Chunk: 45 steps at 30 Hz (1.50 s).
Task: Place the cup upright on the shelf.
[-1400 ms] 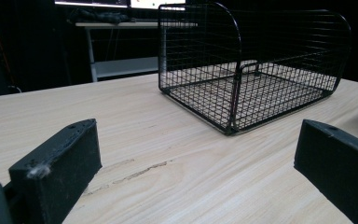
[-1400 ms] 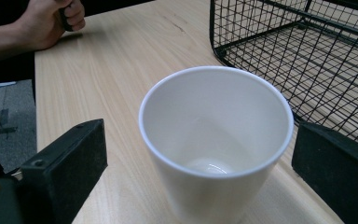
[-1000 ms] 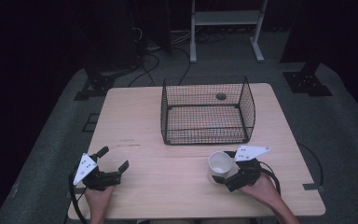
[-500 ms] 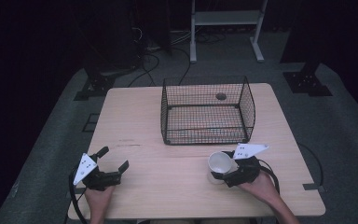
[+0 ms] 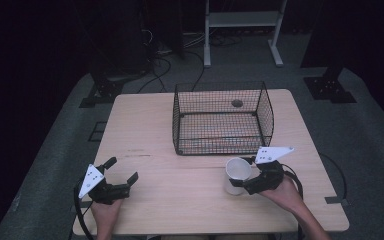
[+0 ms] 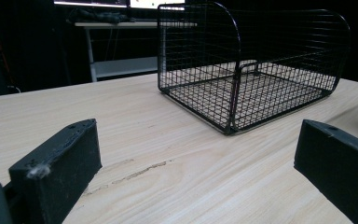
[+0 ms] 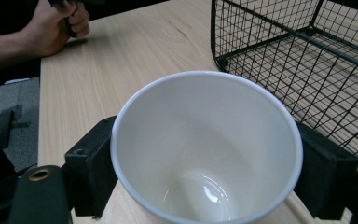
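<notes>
A white cup (image 5: 237,172) stands out near the table's front right, just before the black wire basket (image 5: 180,125). My right gripper (image 5: 245,180) is shut on the cup from the near side. In the right gripper view the cup (image 7: 205,154) is empty, and a black jaw presses each side of it. The basket (image 7: 303,56) is close behind it on the right. At the front left, my left gripper (image 5: 122,169) rests low over the table (image 5: 145,115), open and holding nothing. Its view looks between the wide-apart jaws (image 6: 198,154) toward the empty basket (image 6: 233,70).
A small dark round spot (image 5: 237,103) lies on the table behind the basket. A white frame stand (image 5: 242,20), black stand bases (image 5: 329,87) and cables sit on the floor beyond the table. In the right gripper view the person's other hand (image 7: 51,28) is far off.
My right gripper and the cup have shifted slightly away from the front edge, toward the basket. The left gripper has stayed put.
</notes>
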### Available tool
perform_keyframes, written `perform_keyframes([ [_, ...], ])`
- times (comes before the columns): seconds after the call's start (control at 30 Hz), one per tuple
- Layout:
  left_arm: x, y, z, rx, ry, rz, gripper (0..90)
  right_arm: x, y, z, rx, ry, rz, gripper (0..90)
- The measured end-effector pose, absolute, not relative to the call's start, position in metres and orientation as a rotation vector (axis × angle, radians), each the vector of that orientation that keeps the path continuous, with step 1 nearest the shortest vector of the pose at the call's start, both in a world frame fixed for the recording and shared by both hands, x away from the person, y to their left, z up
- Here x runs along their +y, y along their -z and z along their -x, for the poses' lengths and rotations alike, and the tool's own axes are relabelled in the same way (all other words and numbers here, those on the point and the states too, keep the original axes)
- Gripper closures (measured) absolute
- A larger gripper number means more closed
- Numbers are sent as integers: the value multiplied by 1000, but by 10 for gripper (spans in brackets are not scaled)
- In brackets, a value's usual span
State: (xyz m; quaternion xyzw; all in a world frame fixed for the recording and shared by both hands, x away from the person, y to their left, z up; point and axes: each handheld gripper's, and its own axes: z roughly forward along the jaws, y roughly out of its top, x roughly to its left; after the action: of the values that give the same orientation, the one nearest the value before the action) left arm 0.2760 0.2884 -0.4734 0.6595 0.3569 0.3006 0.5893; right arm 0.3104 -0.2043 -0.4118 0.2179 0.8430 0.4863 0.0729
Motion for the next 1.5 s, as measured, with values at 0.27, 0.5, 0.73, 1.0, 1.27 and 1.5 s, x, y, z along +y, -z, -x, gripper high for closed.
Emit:
perform_keyframes([
  [0.27,288,473,-276,832,-699,-1535,0,-213,398,-321,2537,-1508,-663,187],
  [0.5,289,473,-276,831,-698,-1535,0,-220,389,-329,2541,-1523,-672,187],
  [0.73,289,473,-276,831,-696,-1534,0,-226,379,-337,2546,-1524,-674,187],
  [1.0,289,473,-277,831,-693,-1533,0,-230,366,-346,2542,-1529,-668,187],
  [1.27,288,473,-277,832,-691,-1533,0,-232,352,-354,2539,-1514,-648,187],
  [1.5,288,473,-277,833,-690,-1530,0,-235,341,-362,2533,-1512,-644,187],
])
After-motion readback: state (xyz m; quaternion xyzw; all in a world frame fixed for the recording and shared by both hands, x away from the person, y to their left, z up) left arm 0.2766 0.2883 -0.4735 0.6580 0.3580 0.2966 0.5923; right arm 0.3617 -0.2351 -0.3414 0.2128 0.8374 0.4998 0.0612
